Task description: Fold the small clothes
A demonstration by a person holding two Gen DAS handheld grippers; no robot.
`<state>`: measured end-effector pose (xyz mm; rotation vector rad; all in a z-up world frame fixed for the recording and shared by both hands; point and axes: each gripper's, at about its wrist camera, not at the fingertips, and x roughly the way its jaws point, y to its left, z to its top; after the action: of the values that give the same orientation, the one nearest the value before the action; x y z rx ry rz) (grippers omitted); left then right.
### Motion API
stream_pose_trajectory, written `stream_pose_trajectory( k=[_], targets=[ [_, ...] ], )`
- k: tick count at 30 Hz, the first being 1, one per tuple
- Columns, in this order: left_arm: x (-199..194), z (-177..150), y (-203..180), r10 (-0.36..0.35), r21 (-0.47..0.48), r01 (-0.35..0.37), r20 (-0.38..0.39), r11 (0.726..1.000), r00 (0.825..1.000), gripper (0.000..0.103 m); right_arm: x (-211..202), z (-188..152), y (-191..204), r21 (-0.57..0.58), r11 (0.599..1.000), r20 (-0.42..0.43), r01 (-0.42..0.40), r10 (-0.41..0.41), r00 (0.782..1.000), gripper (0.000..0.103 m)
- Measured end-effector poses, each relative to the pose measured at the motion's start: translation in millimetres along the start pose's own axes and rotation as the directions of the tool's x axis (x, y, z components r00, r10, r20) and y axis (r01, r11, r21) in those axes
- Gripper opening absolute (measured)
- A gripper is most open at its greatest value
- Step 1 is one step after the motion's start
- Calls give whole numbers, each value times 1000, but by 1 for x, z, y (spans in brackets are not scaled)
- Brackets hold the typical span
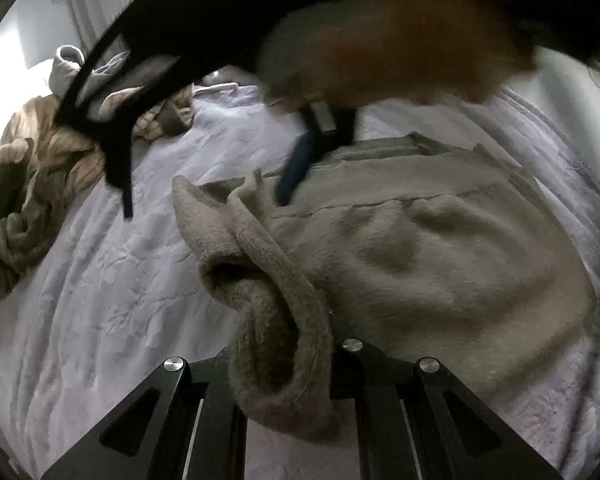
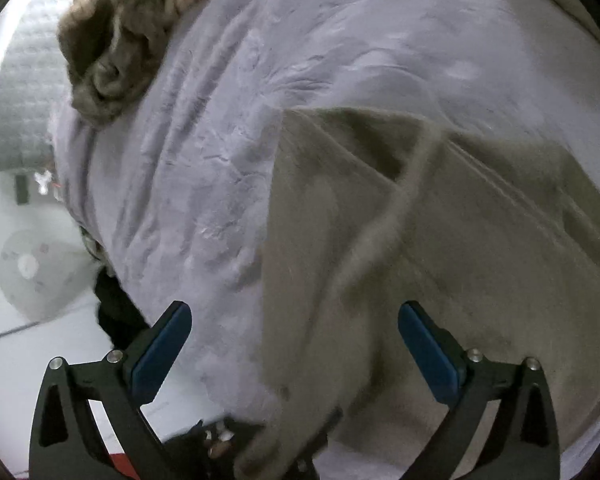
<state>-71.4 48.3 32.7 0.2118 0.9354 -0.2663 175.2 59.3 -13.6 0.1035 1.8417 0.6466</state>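
A beige fleece garment (image 1: 440,240) lies spread on the lavender bedspread (image 1: 100,300). My left gripper (image 1: 284,364) is shut on a rolled sleeve or edge of it (image 1: 260,280), lifted toward the camera. In the left wrist view a blurred hand (image 1: 400,40) holds my right gripper, whose blue fingertips (image 1: 296,168) hang over the garment's far edge. In the right wrist view my right gripper (image 2: 296,352) is open with nothing between its blue pads (image 2: 160,352), just above the same garment (image 2: 460,240), which is blurred.
A pile of tan and brown clothes (image 1: 32,184) and a grey piece (image 1: 68,68) lie at the far left of the bed; the right wrist view shows the pile (image 2: 112,40) too. Beyond the bed's edge is white floor with a round pale object (image 2: 32,268).
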Motion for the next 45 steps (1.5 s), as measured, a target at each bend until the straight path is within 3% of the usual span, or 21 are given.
stream_pose_trajectory(
  k=[2, 5, 6, 7, 8, 9, 12, 15, 18, 23, 27, 31, 36, 41, 43, 45],
  targets=[
    [-1, -1, 0, -1, 4, 1, 4, 1000, 1000, 11, 14, 13, 8, -31, 996, -27, 88, -89, 996, 103],
    [-2, -2, 4, -1, 6, 1, 6, 1000, 1000, 11, 27, 23, 6, -26, 989, -44, 147, -148, 988, 102],
    [-2, -3, 4, -2, 9, 2, 7, 1000, 1000, 11, 29, 25, 5, -16, 989, -40, 144, -144, 989, 89],
    [-2, -3, 4, -2, 13, 2, 7, 1000, 1000, 11, 30, 25, 1, -3, 988, -35, 153, -153, 988, 51],
    [-2, -3, 4, 1, 16, -1, 1, 1000, 1000, 11, 30, 24, -2, 6, 985, -32, 175, -175, 984, 29],
    [-3, -2, 5, -5, 15, 5, -6, 1000, 1000, 11, 27, 21, -9, 21, 984, -17, 177, -177, 984, 18],
    [-14, 7, 2, -38, 13, 38, 10, 999, 999, 11, -3, 4, -25, 46, 997, 88, 58, -62, 994, 18],
    [-31, 20, -10, -76, 41, 74, 48, 996, 996, 11, -41, -22, -39, 24, 998, 196, -63, 57, 979, 18],
    [-48, 36, -34, -105, 90, 97, 88, 991, 991, 11, -82, -52, -61, 4, 988, 303, -157, 149, 941, 18],
    [-68, 64, -82, -204, 132, 189, 117, 973, 972, 11, -140, -114, -116, 5, 963, 478, -271, 235, 846, 18],
    [-70, 70, -130, -257, 216, 229, 112, 949, 960, 11, -163, -167, -163, 19, 953, 574, -303, 237, 784, 18],
    [-58, 67, -178, -309, 273, 281, 64, 920, 949, 11, -171, -209, -223, 78, 936, 642, -344, 217, 735, 18],
    [-21, 49, -231, -333, 327, 325, -33, 887, 942, 11, -137, -251, -305, 224, 891, 680, -394, 147, 718, 18],
    [7, 32, -264, -318, 359, 338, -114, 870, 941, 11, -85, -265, -359, 348, 816, 674, -461, 123, 728, 18],
    [9, 29, -270, -303, 378, 323, -111, 868, 946, 11, -76, -268, -366, 343, 789, 699, -510, 149, 700, 18],
    [7, 31, -270, -296, 382, 314, -106, 869, 949, 11, -80, -271, -363, 316, 788, 718, -529, 166, 676, 18]
  ],
)
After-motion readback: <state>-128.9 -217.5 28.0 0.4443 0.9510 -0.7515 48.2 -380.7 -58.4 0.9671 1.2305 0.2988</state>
